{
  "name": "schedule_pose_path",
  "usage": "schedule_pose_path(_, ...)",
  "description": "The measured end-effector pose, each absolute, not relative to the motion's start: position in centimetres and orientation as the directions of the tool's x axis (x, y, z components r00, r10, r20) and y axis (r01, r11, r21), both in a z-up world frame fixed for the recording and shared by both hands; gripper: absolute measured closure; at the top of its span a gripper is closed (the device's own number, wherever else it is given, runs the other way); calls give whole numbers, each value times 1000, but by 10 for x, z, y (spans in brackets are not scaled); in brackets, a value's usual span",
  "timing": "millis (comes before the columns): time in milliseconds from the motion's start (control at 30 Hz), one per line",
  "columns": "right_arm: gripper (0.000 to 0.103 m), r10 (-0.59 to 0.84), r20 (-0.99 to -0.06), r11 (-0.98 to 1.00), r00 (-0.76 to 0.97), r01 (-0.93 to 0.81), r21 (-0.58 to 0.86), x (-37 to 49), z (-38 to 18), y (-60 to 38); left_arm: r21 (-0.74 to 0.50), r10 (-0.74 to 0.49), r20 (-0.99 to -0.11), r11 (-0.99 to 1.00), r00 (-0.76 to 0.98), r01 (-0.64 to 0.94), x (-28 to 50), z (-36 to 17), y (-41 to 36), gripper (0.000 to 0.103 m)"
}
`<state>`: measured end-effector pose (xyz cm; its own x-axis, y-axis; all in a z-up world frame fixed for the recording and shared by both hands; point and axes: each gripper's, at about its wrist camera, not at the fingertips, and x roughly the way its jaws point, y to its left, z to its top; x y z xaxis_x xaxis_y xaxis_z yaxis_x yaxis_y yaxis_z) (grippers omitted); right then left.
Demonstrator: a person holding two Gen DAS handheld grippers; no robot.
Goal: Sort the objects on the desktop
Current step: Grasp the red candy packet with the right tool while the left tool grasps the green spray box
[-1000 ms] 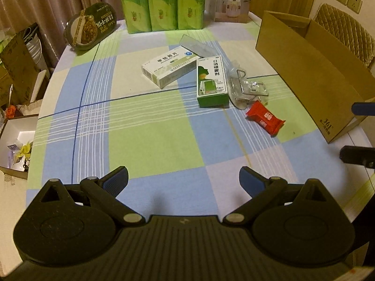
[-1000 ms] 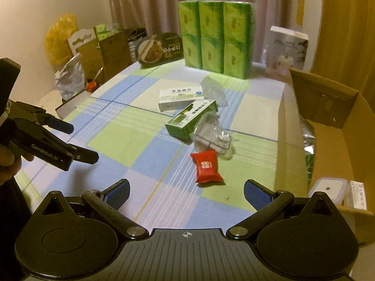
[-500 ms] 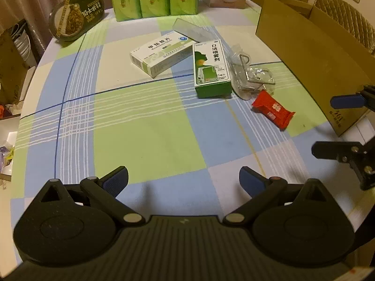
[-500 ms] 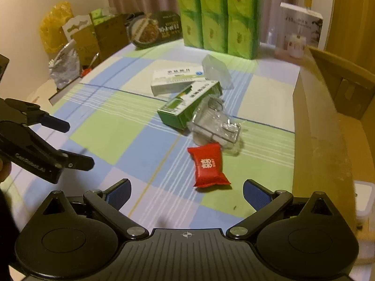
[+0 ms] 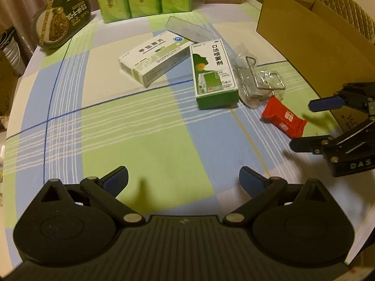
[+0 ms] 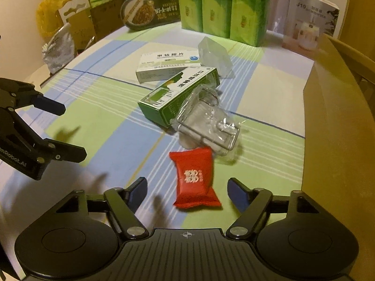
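Our right claw is closing around the red packet lying on the counter, pads not yet touching it, while our left claw hangs spread and empty

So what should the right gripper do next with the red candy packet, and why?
Probably ease the right gripper slightly further forward and down, and let its closing fingers meet on the red packet. The packet lies flat on the tablecloth, only partly between the fingers, and neither pad touches it yet. The cardboard box stands open alongside.
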<state>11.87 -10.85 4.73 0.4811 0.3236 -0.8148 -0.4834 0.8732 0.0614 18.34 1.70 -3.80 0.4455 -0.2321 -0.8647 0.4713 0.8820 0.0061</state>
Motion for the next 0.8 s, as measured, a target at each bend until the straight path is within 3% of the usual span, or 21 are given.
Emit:
schedule_pose_path(233,44,307,-833,860,461,-510,35,133,39,-104,-4,-247,-863,876,442,482,197,-43,8,4)
schedule_pose_path(567,73,284,-841,850,461,-527,-3,136,34,-99,-9,-264,-862,861,433,508,209,-51,-4,4)
schedule_pose_path(800,74,284,-830,861,480,-509,0,138,41,-99,-31,-292,-848,860,443,509,220,-50,-13,4)
